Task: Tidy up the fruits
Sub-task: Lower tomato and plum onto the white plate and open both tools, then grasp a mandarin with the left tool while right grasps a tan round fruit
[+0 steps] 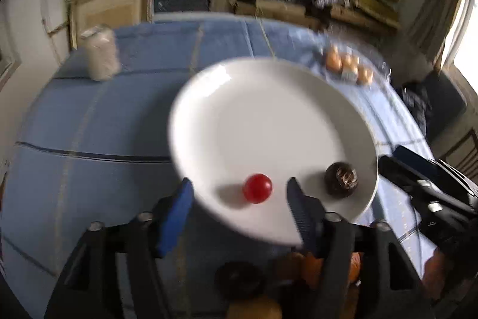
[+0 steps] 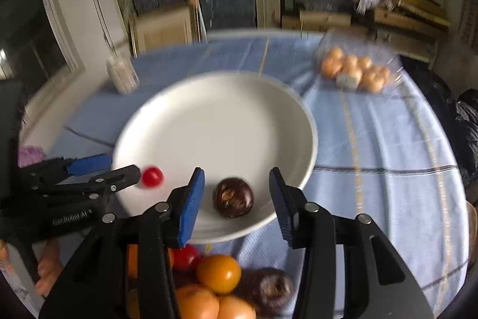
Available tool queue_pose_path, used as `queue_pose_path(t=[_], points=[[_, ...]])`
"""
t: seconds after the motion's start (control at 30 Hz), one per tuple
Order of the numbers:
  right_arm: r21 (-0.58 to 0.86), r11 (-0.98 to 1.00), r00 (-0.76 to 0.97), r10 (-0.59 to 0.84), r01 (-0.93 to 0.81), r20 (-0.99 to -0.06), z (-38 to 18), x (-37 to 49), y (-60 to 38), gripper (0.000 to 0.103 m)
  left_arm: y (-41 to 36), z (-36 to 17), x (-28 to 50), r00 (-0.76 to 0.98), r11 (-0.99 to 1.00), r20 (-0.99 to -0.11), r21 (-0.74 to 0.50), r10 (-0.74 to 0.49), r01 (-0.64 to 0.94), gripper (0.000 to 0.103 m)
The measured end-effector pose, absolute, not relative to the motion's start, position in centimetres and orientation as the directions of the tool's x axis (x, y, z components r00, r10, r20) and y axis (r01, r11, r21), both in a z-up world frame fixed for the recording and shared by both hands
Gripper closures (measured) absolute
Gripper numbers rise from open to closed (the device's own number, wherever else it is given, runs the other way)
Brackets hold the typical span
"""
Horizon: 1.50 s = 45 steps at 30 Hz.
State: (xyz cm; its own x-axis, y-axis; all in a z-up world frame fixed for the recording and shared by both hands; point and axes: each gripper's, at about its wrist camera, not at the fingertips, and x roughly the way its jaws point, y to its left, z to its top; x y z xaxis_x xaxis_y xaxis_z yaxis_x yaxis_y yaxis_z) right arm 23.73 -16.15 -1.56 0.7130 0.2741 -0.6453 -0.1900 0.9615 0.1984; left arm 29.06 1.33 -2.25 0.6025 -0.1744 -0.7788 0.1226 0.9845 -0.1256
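We have both sets of jaws spread wide and holding nothing: the left gripper (image 1: 239,187) frames the red cherry tomato (image 1: 257,188) and the right gripper (image 2: 237,178) frames the dark round fruit (image 2: 233,197), both lying on the near part of the white plate (image 2: 215,115) on the blue-clothed counter (image 2: 373,154). More fruit waits in the pile (image 2: 218,274) just below the plate. We judge the tomato light, smooth and soft — grip across its middle, gently — while the dark fruit looks firmer, though apt to roll.
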Motion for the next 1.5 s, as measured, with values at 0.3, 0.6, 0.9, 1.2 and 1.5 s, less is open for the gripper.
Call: queue_pose_path(t=[0.3, 0.6, 0.9, 1.2, 1.5], points=[[0.347, 0.921, 0.798, 0.34, -0.176, -0.498, -3.5, 13.6, -20.3, 0.02, 6.0, -2.2, 19.4, 0.697, 0.98, -0.697, -0.19, -0.172, 0.052, 0.017], [0.082, 0.951, 0.839, 0.302, -0.297, -0.453, -4.6, 8.9, -15.9, 0.016, 4.0, -2.7, 15.7, 0.776, 0.987, -0.609, -0.114, -0.163, 0.118, 0.017], [0.104, 0.939, 0.778, 0.331, -0.327, -0.534, -5.9, 11.0, -15.1, 0.043, 3.9, -2.6, 15.7, 0.765, 0.972, -0.601, -0.168, -0.231, 0.162, 0.017], [0.122, 0.928, 0.735, 0.356, -0.353, -0.578, -6.7, 13.5, -14.1, 0.058, 3.5, -3.1, 16.0, 0.735, 0.961, -0.619, -0.192, -0.276, 0.2, 0.017], [0.149, 0.92, 0.703, 0.374, -0.362, -0.605, -7.3, 14.8, -14.5, 0.063, 0.6, -3.4, 19.4, 0.646, 0.949, -0.695, -0.205, -0.314, 0.241, 0.017]])
